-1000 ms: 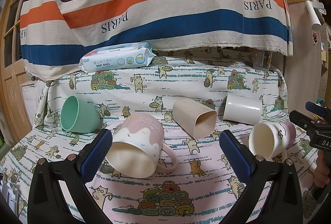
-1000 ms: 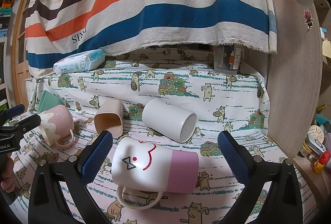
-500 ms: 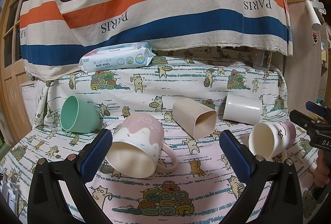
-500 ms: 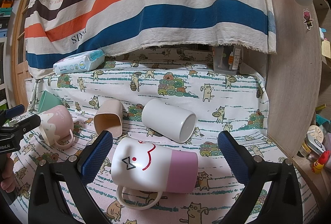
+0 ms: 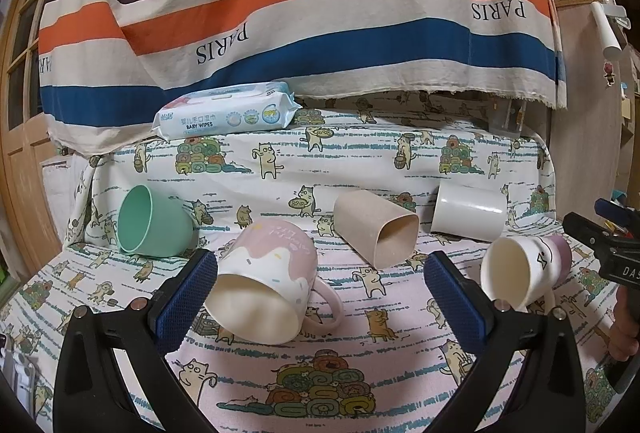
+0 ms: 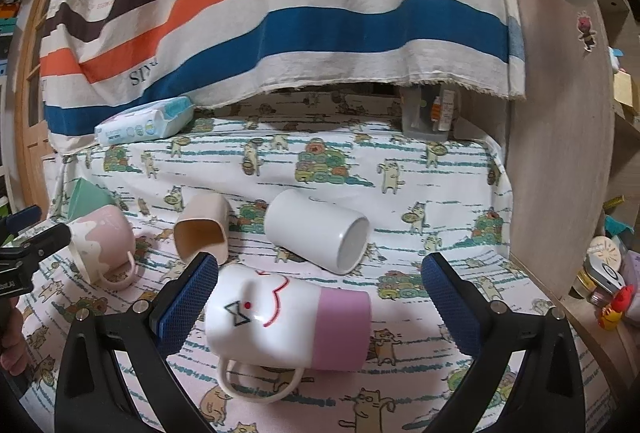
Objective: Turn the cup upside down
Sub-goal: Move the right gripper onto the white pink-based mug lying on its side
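Several cups lie on their sides on a cat-print cloth. A pink-and-white mug (image 5: 264, 281) lies with its mouth toward me, between the fingers of my open left gripper (image 5: 320, 297); it also shows in the right wrist view (image 6: 105, 245). A white-and-purple mug (image 6: 292, 325) lies handle down between the fingers of my open right gripper (image 6: 320, 297); it also shows in the left wrist view (image 5: 524, 269). A beige cup (image 5: 376, 233), a white cup (image 5: 468, 217) and a green cup (image 5: 152, 223) lie further back.
A pack of baby wipes (image 5: 228, 113) lies at the back under a striped hanging cloth (image 5: 320, 13). A wooden panel (image 6: 560, 133) stands at the right, with small items on a shelf (image 6: 604, 285) beside it. A wooden door (image 5: 20, 153) is at the left.
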{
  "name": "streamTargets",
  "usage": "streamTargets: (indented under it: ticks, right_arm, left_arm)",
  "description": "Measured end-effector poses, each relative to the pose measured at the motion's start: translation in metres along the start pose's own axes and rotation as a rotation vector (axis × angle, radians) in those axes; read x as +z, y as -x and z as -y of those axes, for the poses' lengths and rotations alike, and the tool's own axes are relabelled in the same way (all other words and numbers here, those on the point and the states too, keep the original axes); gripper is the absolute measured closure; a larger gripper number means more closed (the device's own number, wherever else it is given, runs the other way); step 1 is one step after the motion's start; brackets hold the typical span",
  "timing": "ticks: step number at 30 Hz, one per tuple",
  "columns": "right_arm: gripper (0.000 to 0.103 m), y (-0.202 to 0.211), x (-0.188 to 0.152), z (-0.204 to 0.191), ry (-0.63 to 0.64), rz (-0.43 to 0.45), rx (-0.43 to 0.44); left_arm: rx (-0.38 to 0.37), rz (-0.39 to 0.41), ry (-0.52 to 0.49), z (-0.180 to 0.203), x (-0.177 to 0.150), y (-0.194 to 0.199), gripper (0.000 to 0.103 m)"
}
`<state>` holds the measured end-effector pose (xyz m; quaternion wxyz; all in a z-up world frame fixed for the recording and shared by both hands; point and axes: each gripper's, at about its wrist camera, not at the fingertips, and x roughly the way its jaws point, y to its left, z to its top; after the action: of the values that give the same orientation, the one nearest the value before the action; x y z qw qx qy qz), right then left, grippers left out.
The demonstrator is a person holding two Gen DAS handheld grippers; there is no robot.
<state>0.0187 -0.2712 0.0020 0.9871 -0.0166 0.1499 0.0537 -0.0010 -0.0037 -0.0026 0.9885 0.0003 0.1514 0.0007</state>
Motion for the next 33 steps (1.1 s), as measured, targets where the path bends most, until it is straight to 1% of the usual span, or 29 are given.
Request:
streamTargets:
  ticks: [4, 6, 7, 9, 10, 13, 16, 18, 20, 21, 22, 23, 24, 26, 28, 33]
  right_arm:
    - [0.001, 0.002, 0.006, -0.002, -0.032, -0.052, 0.014]
    - [0.001, 0.003, 0.015, -0.008, -0.017, -0.091, -0.020]
    - [0.001, 0.003, 0.018, -0.008, -0.020, -0.107, -0.023]
    - [0.001, 0.002, 0.025, -0.007, -0.068, -0.165, -0.024]
    - [0.001, -0.001, 0.028, -0.004, -0.121, -0.208, -0.009]
    - [0.001, -0.007, 0.030, 0.004, -0.251, -0.272, 0.051]
    - [0.001, -0.020, 0.026, 0.008, -0.318, -0.326, 0.016]
    - [0.001, -0.031, 0.021, 0.010, -0.333, -0.339, 0.007]
    - [0.001, -0.041, 0.017, 0.010, -0.327, -0.359, 0.026]
    - [0.001, -0.046, 0.015, 0.010, -0.319, -0.384, 0.059]
    - [0.001, -0.052, 0.013, 0.007, -0.300, -0.413, 0.111]
    - [0.000, -0.056, 0.013, 0.004, -0.268, -0.427, 0.139]
    - [0.001, -0.057, 0.013, 0.000, -0.216, -0.415, 0.127]
    - [0.001, -0.059, 0.012, -0.006, -0.153, -0.403, 0.102]
    - [0.000, -0.065, 0.010, -0.008, -0.134, -0.424, 0.101]
    - [0.000, -0.070, 0.012, -0.014, -0.069, -0.442, 0.097]
  left_arm:
    - [0.000, 0.001, -0.002, -0.001, 0.000, 0.000, 0.000]
    - [0.000, 0.003, -0.005, 0.000, 0.001, 0.001, 0.001]
    - [0.000, 0.003, -0.006, -0.001, 0.000, 0.001, 0.000]
    - [0.000, 0.003, -0.005, -0.001, 0.000, 0.001, 0.001]
    - [0.001, 0.003, -0.005, -0.001, 0.000, 0.001, 0.001]
    - [-0.001, 0.003, -0.006, -0.001, 0.000, 0.001, 0.000]
    - [0.000, 0.002, -0.001, -0.001, 0.001, 0.001, 0.001]
    - [0.001, 0.001, 0.004, -0.002, 0.001, 0.001, 0.001]
    - [0.002, 0.001, 0.002, -0.002, 0.001, 0.001, 0.001]
    - [0.001, 0.001, 0.002, -0.002, 0.001, 0.001, 0.001]
    - [0.001, 0.001, 0.000, -0.002, 0.001, 0.000, 0.001]
    - [0.001, 0.000, -0.002, -0.002, 0.001, 0.000, 0.001]
    - [0.000, -0.001, -0.003, -0.002, 0.001, 0.000, 0.001]
    - [-0.002, -0.004, -0.007, -0.002, 0.001, -0.001, 0.001]
    - [-0.006, -0.006, -0.013, 0.000, 0.001, -0.001, 0.001]
    - [-0.006, -0.009, -0.015, 0.001, 0.001, -0.002, 0.001]
